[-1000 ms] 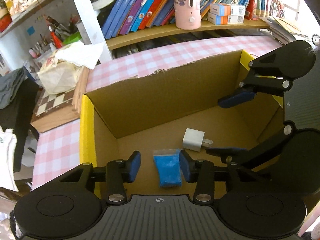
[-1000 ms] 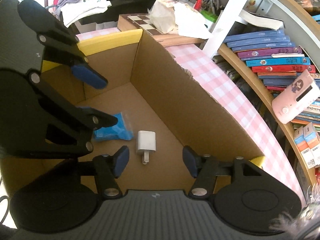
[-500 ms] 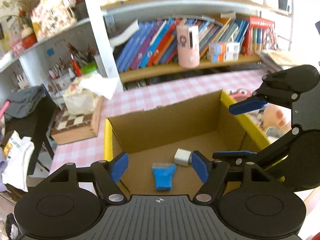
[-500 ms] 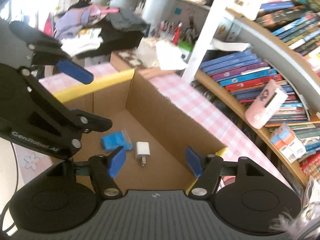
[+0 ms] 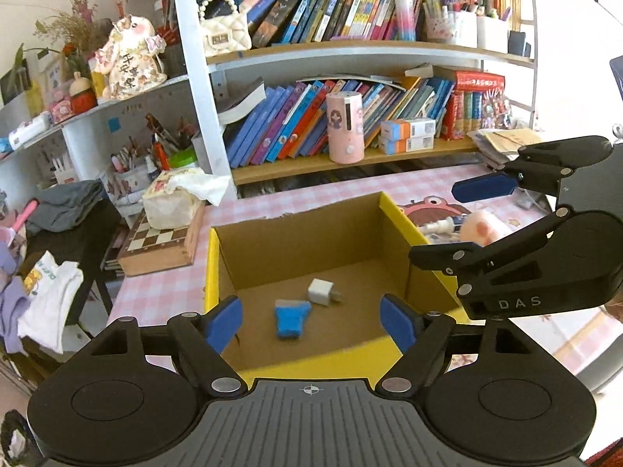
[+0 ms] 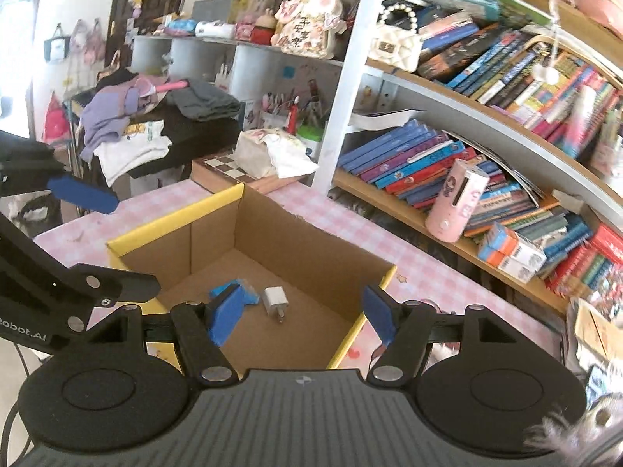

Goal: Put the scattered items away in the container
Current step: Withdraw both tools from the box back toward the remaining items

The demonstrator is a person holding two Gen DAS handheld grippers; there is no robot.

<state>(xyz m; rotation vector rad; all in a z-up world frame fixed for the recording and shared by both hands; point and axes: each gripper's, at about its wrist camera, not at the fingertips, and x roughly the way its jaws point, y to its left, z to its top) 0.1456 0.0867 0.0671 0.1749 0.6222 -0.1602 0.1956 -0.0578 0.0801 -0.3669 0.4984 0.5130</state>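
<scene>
An open cardboard box (image 5: 300,241) with yellow flaps stands on the pink checked table; it also shows in the right wrist view (image 6: 311,257). On its floor lie a blue packet (image 5: 290,318) (image 6: 249,296) and a white charger plug (image 5: 321,292) (image 6: 275,300). My left gripper (image 5: 311,323) is open and empty, well above the box's near edge. My right gripper (image 6: 300,313) is open and empty above the box; it also shows in the left wrist view (image 5: 459,225). A white chess piece (image 5: 442,227) and a pink plush toy (image 5: 483,227) lie on the table right of the box.
A bookshelf (image 5: 350,159) runs behind the table with a pink humidifier (image 5: 344,132). A chessboard box (image 5: 159,245) with a tissue pack (image 5: 175,200) sits left of the carton. A dark side table with clothes (image 6: 155,136) stands at the left.
Both grippers have lifted up and back out of the box and opened wider. The blue packet and charger stay on the box floor.
</scene>
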